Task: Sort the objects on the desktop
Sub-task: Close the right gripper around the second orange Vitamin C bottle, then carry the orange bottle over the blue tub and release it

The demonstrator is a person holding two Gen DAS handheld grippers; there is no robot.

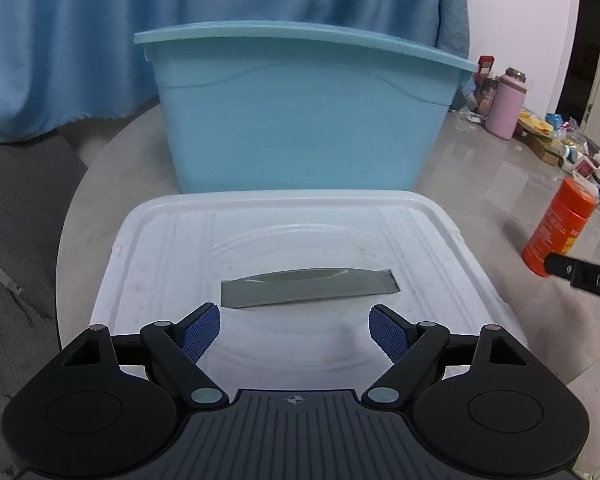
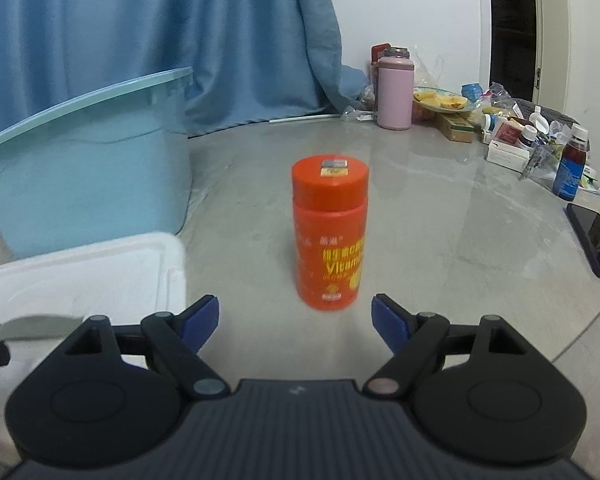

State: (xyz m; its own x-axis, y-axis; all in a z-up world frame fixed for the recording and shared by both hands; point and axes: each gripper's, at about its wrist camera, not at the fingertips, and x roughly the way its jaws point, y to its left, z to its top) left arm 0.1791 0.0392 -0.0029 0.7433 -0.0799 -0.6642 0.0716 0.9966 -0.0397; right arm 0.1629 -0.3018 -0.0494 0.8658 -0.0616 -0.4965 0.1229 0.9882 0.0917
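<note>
An orange vitamin bottle (image 2: 330, 232) stands upright on the grey table, just ahead of my right gripper (image 2: 295, 322), whose blue-padded fingers are open with nothing between them. The same orange bottle (image 1: 558, 226) shows at the right edge of the left wrist view, with a black finger of the right gripper in front of its base. My left gripper (image 1: 295, 330) hovers open over a white lid (image 1: 160, 248) that bears a grey strip of tape (image 1: 310, 288). Behind the lid stands a light blue bin (image 1: 296, 120), also seen as the blue bin (image 2: 88, 156) at left.
A pink flask (image 2: 395, 90), a plate of food (image 2: 440, 102), boxes and small bottles (image 2: 572, 164) crowd the table's far right. A dark phone (image 2: 598, 240) lies near the right edge. A blue curtain (image 2: 140, 32) hangs behind. The round table's edge (image 1: 66, 240) curves at left.
</note>
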